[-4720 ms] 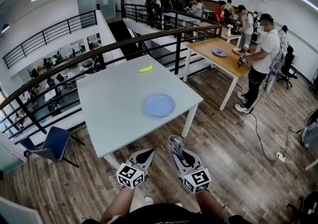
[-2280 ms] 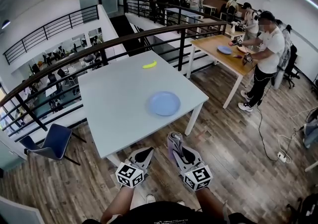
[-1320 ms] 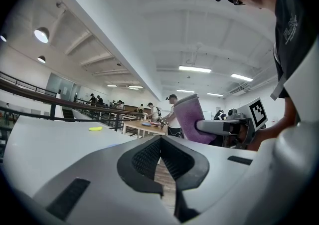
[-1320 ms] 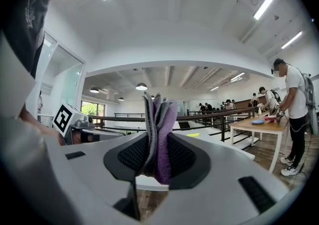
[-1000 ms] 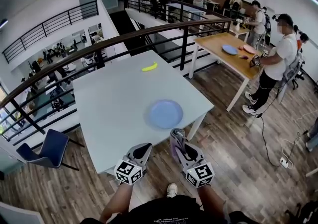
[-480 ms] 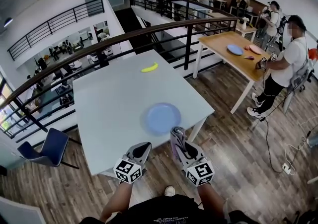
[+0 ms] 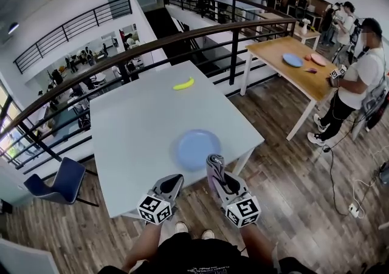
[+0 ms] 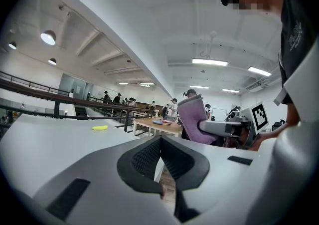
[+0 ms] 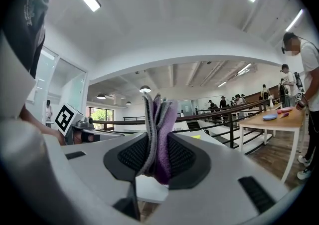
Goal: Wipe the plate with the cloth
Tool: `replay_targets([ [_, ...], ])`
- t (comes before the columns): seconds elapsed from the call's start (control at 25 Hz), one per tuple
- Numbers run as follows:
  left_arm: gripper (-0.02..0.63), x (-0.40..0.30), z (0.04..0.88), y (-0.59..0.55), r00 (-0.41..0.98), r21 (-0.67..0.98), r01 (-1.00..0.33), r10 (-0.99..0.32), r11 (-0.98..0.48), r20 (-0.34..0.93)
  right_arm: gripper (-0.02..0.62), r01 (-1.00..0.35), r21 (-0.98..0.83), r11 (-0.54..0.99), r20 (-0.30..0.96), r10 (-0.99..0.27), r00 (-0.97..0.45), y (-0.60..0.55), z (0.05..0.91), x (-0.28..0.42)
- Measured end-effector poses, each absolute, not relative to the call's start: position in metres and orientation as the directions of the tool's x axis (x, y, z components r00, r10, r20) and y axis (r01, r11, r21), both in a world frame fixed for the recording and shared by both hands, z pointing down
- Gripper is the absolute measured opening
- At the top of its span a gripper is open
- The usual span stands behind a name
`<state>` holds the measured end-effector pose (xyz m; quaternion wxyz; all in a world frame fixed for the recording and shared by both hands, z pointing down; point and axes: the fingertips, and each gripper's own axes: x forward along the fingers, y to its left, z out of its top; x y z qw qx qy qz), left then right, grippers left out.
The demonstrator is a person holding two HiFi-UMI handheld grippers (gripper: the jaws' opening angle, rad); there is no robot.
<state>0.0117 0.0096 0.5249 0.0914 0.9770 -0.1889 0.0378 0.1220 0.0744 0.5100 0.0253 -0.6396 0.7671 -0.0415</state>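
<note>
Nearest the person, the left tool (image 7: 172, 181) is closed tight with nothing in it. Beside it, the right tool (image 7: 217, 175) pinches the folded purple cloth (image 9: 158, 134), which stands upright between its jaws. Both hang at the near edge of the pale worktop (image 7: 134, 133). Just beyond lies the blue plate (image 7: 197, 148), and the cloth is not yet on it. Wiping looks unstarted: the cloth has to come down onto the plate and rub across it. A banana (image 7: 183, 84) lies farther back.

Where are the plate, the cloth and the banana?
plate (image 7: 196, 145), head view, centre of its blue face.
cloth (image 9: 166, 119), right gripper view, upper purple fold.
banana (image 7: 183, 84), head view, middle of its length.
</note>
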Motion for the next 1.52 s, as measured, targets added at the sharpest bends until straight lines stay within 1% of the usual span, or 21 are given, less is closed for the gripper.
replay_targets([
  [0.2, 0.012, 0.022, 0.518, -0.017, 0.924, 0.136, -0.380, -0.367, -0.915, 0.112, 0.117, -0.979, -0.100, 0.176, 0.012, -0.984, -0.178, 0.048, 0.508, 0.133],
  [0.44, 0.012, 0.027, 0.507, -0.059, 0.929, 0.120, -0.369, -0.359, -0.922, 0.094, 0.117, -0.979, -0.088, 0.185, -0.008, -0.983, -0.185, 0.001, 0.493, 0.126],
  [0.84, 0.012, 0.030, 0.510, -0.135, 0.939, 0.135, -0.342, -0.332, -0.930, 0.090, 0.117, -0.985, -0.065, 0.163, 0.021, -0.986, -0.164, -0.070, 0.489, 0.126],
  [1.08, 0.012, 0.037, 0.507, -0.170, 0.949, 0.092, -0.309, -0.300, -0.947, 0.097, 0.117, -0.984, -0.073, 0.162, 0.024, -0.986, -0.164, -0.114, 0.485, 0.118],
  [1.52, 0.012, 0.028, 0.522, -0.222, 0.952, 0.140, -0.302, -0.290, -0.943, 0.098, 0.117, -0.986, -0.056, 0.158, 0.065, -0.985, -0.161, -0.169, 0.491, 0.102],
])
